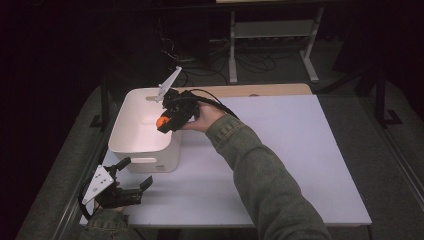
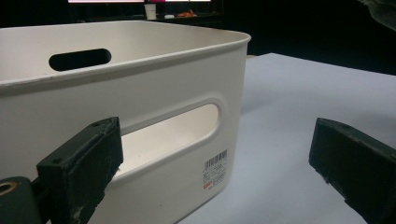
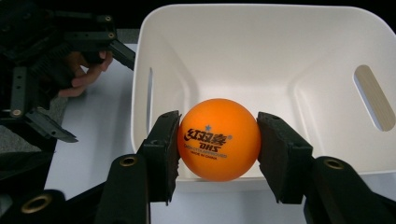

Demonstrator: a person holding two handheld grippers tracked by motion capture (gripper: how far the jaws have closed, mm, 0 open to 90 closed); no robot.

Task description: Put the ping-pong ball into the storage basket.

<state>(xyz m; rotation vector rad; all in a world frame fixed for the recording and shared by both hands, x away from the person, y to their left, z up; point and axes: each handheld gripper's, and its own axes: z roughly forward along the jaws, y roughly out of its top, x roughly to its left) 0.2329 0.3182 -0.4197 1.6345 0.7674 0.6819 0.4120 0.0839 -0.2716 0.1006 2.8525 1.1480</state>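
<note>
An orange ping-pong ball (image 3: 218, 139) with printed lettering sits pinched between the two black jaws of my right gripper (image 3: 218, 142), held above the near rim of a white plastic bin (image 3: 280, 46). From above, that ball (image 1: 161, 121) and right gripper (image 1: 164, 123) hang over the right side of the bin (image 1: 131, 131). My left gripper (image 1: 135, 172) rests at the table's front left corner, jaws wide apart and empty, just in front of the bin's handle slot (image 2: 173, 128). In the left gripper view its fingers (image 2: 84, 163) frame the bin wall (image 2: 140, 88).
The white tabletop (image 1: 280, 150) stretches to the right of the bin. The bin's inside floor (image 3: 261, 88) is bare. Metal frame legs (image 1: 232, 55) and cables lie on the dark floor beyond the table's far edge.
</note>
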